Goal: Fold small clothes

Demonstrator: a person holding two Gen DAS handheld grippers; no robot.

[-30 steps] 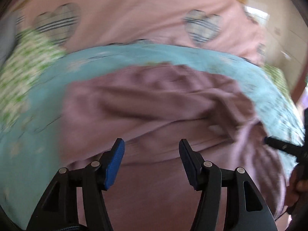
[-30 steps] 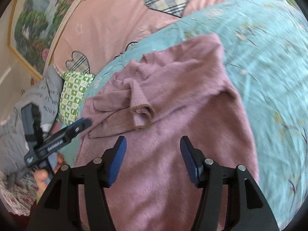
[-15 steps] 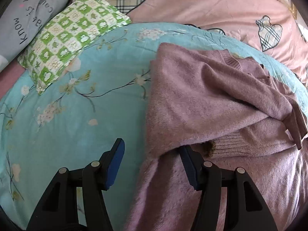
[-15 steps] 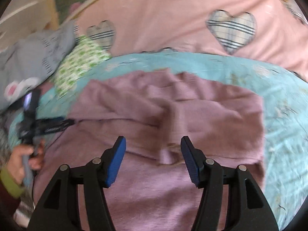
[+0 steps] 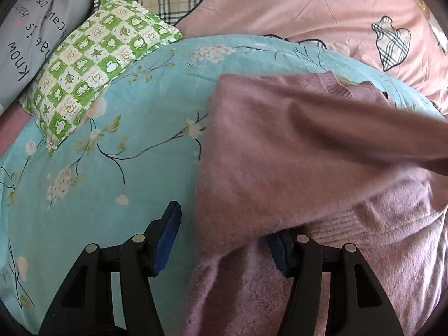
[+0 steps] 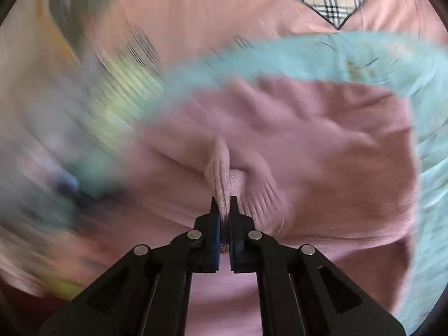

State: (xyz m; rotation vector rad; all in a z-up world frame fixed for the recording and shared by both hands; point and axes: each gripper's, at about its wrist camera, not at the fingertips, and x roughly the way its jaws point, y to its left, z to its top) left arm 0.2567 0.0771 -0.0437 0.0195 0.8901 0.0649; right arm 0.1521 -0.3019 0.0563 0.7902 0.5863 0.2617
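While the mauve sweater [image 5: 280, 151] lay spread on the turquoise floral sheet [image 5: 112, 151], the right gripper [image 6: 224, 204] pinched a ribbed cuff [image 6: 221, 173] of it, its jaws having just closed onto the knit. Its view was smeared by blur. At the garment's left edge the left gripper [image 5: 224, 224] stood spread: one pad over the sheet, the other tucked under a folded layer, gripping nothing. A green checked pillow [image 5: 92, 67] lay beyond, against pink bedding [image 5: 280, 5]
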